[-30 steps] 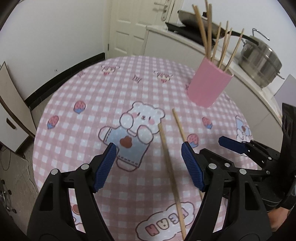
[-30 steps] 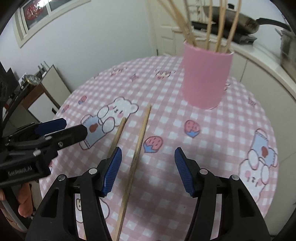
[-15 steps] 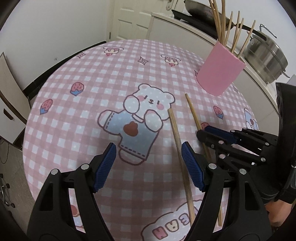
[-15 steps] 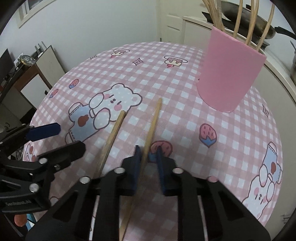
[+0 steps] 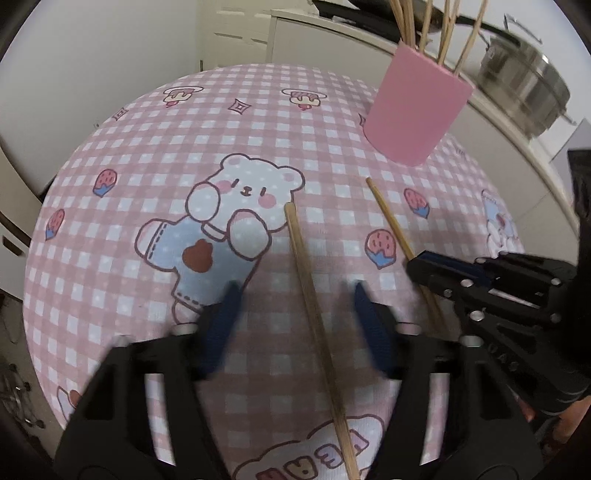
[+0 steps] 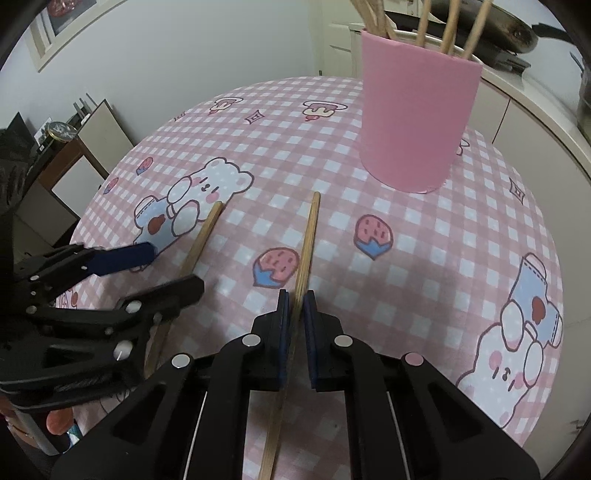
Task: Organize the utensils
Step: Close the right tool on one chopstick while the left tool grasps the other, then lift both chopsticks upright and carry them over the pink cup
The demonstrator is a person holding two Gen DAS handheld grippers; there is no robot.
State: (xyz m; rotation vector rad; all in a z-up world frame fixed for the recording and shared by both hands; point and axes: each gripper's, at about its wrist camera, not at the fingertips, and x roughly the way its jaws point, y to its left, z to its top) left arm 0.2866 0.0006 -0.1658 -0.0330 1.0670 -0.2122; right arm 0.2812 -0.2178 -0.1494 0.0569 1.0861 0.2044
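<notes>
Two wooden chopsticks lie on the pink checked tablecloth. My right gripper (image 6: 296, 302) is shut on the right chopstick (image 6: 308, 236), which also shows in the left wrist view (image 5: 391, 221). My left gripper (image 5: 295, 314) is open, its blurred fingers straddling the left chopstick (image 5: 306, 269), also visible in the right wrist view (image 6: 203, 236). A pink cup (image 5: 417, 114) with several chopsticks upright in it stands at the far right of the table; it also shows in the right wrist view (image 6: 413, 122).
The round table (image 5: 147, 122) carries a bear-print cloth. A white counter (image 5: 498, 122) with a steel pot (image 5: 528, 88) runs behind the cup. A white door (image 5: 236, 33) is at the back. A low cabinet (image 6: 62, 170) stands at the left.
My right gripper closed on the right chopstick. My left gripper moved over the left chopstick and its fingers are narrowing in around it.
</notes>
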